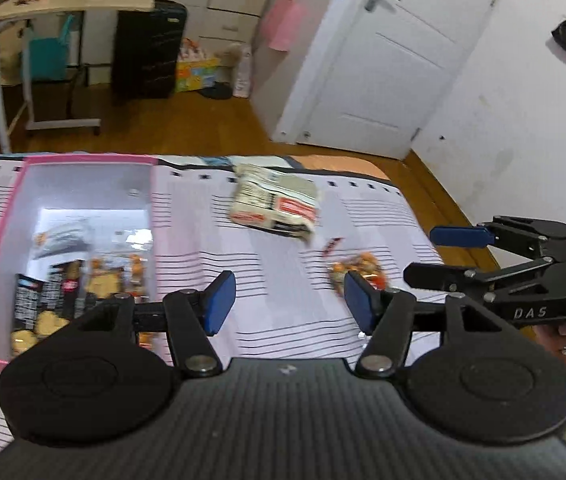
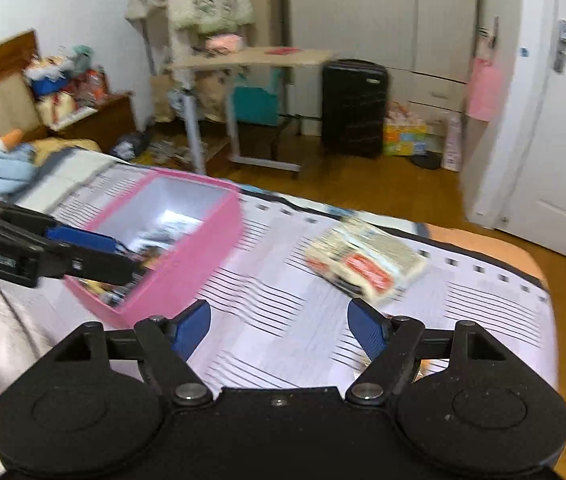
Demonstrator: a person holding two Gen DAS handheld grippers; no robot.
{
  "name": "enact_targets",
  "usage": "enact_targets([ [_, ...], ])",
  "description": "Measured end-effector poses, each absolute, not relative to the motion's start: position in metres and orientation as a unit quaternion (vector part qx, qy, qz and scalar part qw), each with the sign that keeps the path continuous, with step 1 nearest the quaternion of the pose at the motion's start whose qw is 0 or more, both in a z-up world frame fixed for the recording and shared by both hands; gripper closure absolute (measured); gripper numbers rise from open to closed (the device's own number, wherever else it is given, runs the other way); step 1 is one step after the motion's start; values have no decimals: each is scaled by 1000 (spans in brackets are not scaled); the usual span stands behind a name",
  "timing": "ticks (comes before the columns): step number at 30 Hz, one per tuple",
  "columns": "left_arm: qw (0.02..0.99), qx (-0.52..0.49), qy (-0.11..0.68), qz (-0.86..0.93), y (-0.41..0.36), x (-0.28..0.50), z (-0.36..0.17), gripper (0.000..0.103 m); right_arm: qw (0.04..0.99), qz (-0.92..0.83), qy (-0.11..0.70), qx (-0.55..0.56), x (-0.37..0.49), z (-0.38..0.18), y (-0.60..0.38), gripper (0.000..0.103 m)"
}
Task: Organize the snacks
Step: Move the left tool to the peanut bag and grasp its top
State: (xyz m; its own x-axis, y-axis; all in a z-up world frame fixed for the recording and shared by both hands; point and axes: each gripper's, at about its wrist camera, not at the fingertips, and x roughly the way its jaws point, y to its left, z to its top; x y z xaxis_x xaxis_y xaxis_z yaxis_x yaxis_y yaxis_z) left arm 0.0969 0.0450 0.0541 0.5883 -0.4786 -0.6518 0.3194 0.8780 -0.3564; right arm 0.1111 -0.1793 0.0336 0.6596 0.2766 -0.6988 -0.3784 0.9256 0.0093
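Two snacks lie outside the pink box (image 1: 1, 240): a white-and-red packet (image 1: 277, 204) upper centre, its long axis slanting down-right, and a small orange pack (image 1: 359, 270) — blurred, probably sweets — just past the left hand-held gripper (image 1: 289, 300), released and empty. The right hand-held gripper (image 2: 279, 330), also spread and empty, faces the packet. Striped bed (image 1: 283, 256), wooden floor beyond.

Pink box (image 2: 187, 264): matt card, glossy white inside. Snack packs (image 1: 277, 208): shiny plastic wrap. Bed sheet (image 1: 267, 280): soft striped cloth. Floor (image 2: 383, 188): polished wood. Left claw (image 1: 289, 300): matt black plastic, blue pads.
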Motion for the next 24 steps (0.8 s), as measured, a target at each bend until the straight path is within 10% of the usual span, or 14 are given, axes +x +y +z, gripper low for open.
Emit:
enact_targets([
  [24,805,-186,496,-269,-110,186,-114,55,828,100,543,-100,183,-140,-234,14],
])
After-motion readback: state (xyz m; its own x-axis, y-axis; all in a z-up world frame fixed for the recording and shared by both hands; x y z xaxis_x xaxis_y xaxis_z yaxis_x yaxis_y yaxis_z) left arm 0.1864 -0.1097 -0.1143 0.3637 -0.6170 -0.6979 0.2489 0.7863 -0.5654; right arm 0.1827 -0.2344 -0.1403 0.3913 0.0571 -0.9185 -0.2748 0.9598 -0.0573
